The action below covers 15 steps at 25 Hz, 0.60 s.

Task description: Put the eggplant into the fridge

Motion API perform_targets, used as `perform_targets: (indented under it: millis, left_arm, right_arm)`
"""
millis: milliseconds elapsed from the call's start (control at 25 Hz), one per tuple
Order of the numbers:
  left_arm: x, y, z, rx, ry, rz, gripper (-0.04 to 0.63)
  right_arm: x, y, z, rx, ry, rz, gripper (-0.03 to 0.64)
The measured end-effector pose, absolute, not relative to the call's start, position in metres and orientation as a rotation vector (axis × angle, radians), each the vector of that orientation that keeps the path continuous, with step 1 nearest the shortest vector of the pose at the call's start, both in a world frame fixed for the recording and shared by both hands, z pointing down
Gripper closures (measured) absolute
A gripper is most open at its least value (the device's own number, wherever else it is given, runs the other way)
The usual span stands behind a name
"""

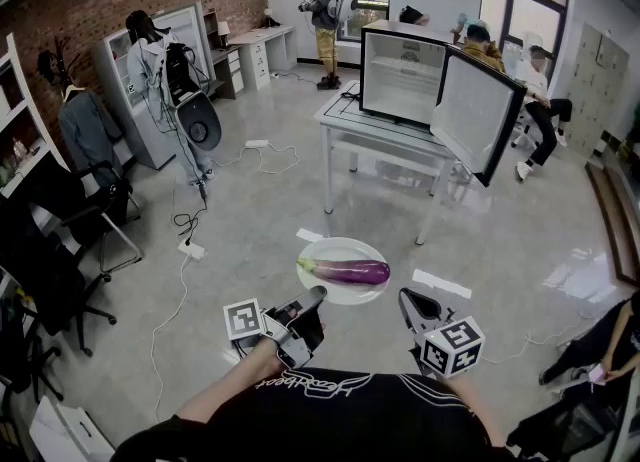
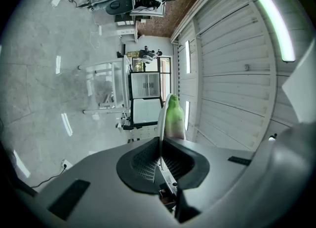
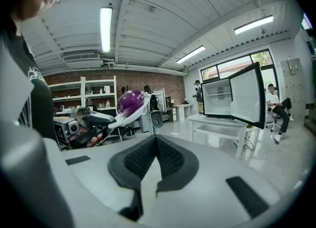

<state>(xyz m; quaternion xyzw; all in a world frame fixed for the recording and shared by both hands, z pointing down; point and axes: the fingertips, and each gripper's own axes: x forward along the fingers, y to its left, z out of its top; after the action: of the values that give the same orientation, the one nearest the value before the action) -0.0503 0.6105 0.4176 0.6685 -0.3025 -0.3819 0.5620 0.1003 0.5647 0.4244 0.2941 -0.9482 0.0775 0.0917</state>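
Head view: one eggplant (image 1: pixel 350 271) is lying on one white plate (image 1: pixel 345 250), whose 7 o'clock rim the left gripper (image 1: pixel 308 302) is clamping. The right gripper (image 1: pixel 412 302) is hovering at the plate's 4 o'clock, jaws closed and empty. One open fridge (image 1: pixel 405 75) is standing at 12 o'clock.

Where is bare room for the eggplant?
The open fridge looks bare inside, left of its swung door. The table shows a free strip before the fridge. The plate held by the left gripper is mostly taken by the eggplant.
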Motion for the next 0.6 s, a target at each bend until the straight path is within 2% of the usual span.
perform_targets:
  millis: [600]
  left_arm:
    - [-0.011, 0.613, 0.422, 1.567, -0.716, -0.903, 0.571]
  right_arm:
    - [0.136, 0.565, 0.434, 0.864, -2.828, 0.242, 0.611]
